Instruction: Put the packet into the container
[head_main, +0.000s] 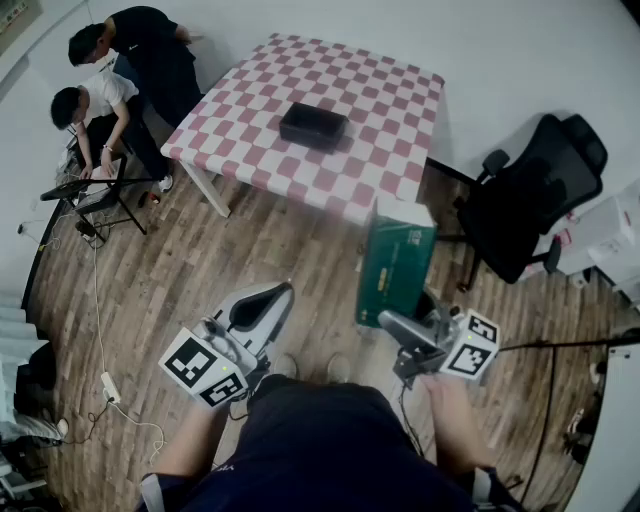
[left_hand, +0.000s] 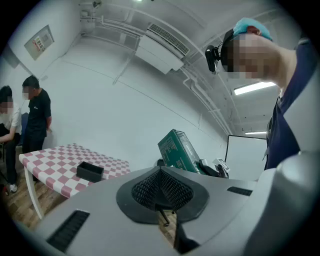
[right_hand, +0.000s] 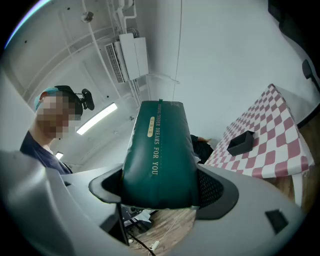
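looking down through the head view, i see the green packet (head_main: 397, 262) standing upright in the right gripper (head_main: 392, 325), pinched at its lower end, out over the wooden floor and well short of the checked table (head_main: 380, 100). the black container (head_main: 313, 125) sits near the middle of that table, open side up, with nothing visible in it. the left gripper (head_main: 270, 296) hangs beside the right one, carrying nothing.

in the left gripper view the jaws are pressed together with nothing between them. the packet shows off to the right and the container (left_hand: 90, 171) lies far off on the tablecloth.

in the right gripper view the jaws stand wide, but both pads bear on the fat bottom of the packet (right_hand: 157, 155), so it is a real hold on a bulky thing. the container (right_hand: 240, 142) shows small, to the right of the packet.

my judgement: the step in hand is the carry to the table. the packet is tall and held low, so it could tip. i would walk in gently, keep it upright, bring it square above the container, lower its bottom inside the walls, and only then let the jaws go.
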